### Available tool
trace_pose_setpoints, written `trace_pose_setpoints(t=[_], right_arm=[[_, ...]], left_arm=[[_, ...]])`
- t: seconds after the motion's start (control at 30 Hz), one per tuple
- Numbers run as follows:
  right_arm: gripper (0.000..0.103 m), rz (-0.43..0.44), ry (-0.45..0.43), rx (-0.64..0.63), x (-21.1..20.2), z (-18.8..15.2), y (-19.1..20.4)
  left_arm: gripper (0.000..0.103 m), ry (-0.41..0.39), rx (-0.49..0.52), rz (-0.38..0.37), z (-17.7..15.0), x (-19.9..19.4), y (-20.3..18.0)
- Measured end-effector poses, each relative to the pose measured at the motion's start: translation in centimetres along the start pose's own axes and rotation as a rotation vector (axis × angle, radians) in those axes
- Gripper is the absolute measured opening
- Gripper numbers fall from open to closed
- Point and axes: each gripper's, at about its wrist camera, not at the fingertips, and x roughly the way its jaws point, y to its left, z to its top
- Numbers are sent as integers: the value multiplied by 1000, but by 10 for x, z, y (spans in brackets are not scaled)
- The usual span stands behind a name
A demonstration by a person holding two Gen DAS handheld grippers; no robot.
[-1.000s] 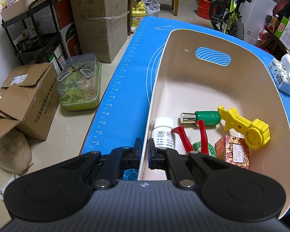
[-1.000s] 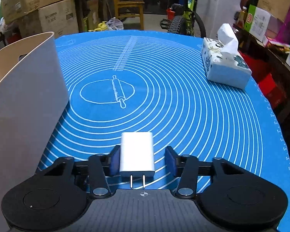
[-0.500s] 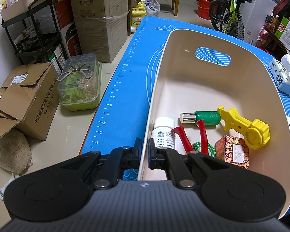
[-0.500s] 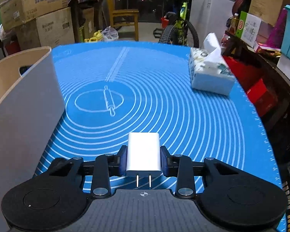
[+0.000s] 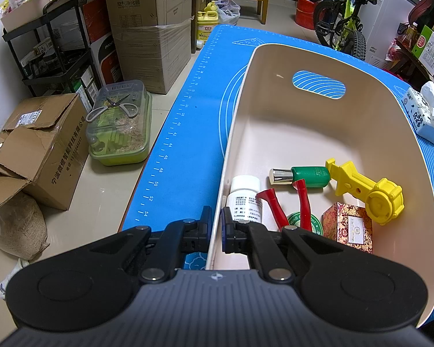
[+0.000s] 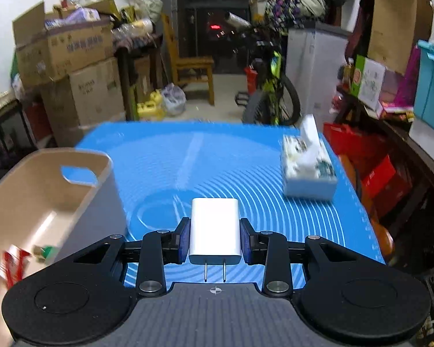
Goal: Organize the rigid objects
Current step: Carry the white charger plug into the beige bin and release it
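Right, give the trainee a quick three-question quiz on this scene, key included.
1. True or false: the right hand-held gripper holds a white charger.
2. What does the left hand-held gripper clamp? A) bin wall B) tissue box C) scissors
3. Fill in: the yellow tool lies inside the ____.

Key: 1 true; 2 A; 3 bin.
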Motion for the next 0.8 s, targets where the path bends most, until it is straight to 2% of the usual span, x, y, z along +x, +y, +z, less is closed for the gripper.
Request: trace_pose_setpoints(t=[0.37, 0.8], right_arm=[[43, 123, -127, -65, -32, 39, 51], [43, 282, -98, -213, -28, 38, 134]], left_arm=[[8, 0, 0, 0, 0, 0, -1], [8, 0, 0, 0, 0, 0, -1]])
